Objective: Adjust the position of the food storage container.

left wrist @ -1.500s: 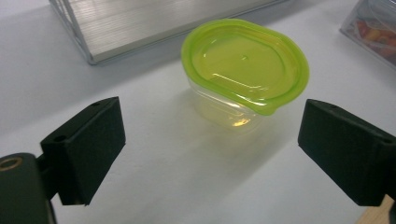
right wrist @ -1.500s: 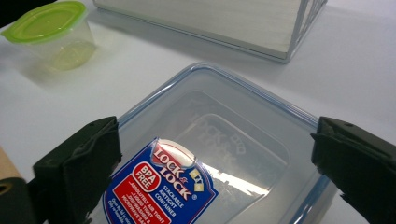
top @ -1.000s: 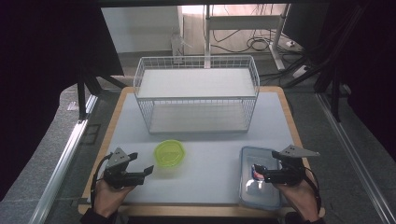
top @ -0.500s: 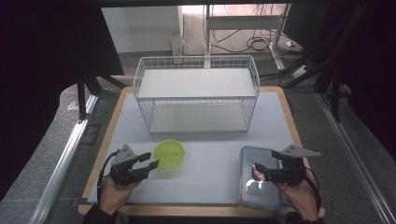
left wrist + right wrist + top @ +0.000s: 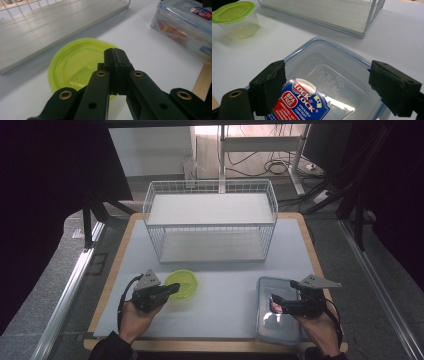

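A small round tub with a lime-green lid (image 5: 182, 282) stands on the white mat, front left. My left gripper (image 5: 172, 290) hovers over its near edge; in the left gripper view the gripper (image 5: 115, 53) has just closed, jaws pressed together with nothing between them, above the green lid (image 5: 75, 65). At the front right lies a clear rectangular lock-lid box (image 5: 277, 327). My right gripper (image 5: 274, 304) sits over it. In the right gripper view the gripper (image 5: 330, 86) stands open, one jaw on each side of the box lid (image 5: 332, 67) and its red-blue label.
A white wire basket (image 5: 210, 220) with a pale board floor stands at the back middle of the mat (image 5: 230, 285). The wooden table edge (image 5: 200, 345) runs along the front. The green-lidded tub (image 5: 235, 18) and basket corner (image 5: 367, 27) lie beyond the right gripper.
My left gripper has moved right and a little up, onto the green tub's edge, and its jaws have closed from wide apart. The right gripper has stayed over the clear box.
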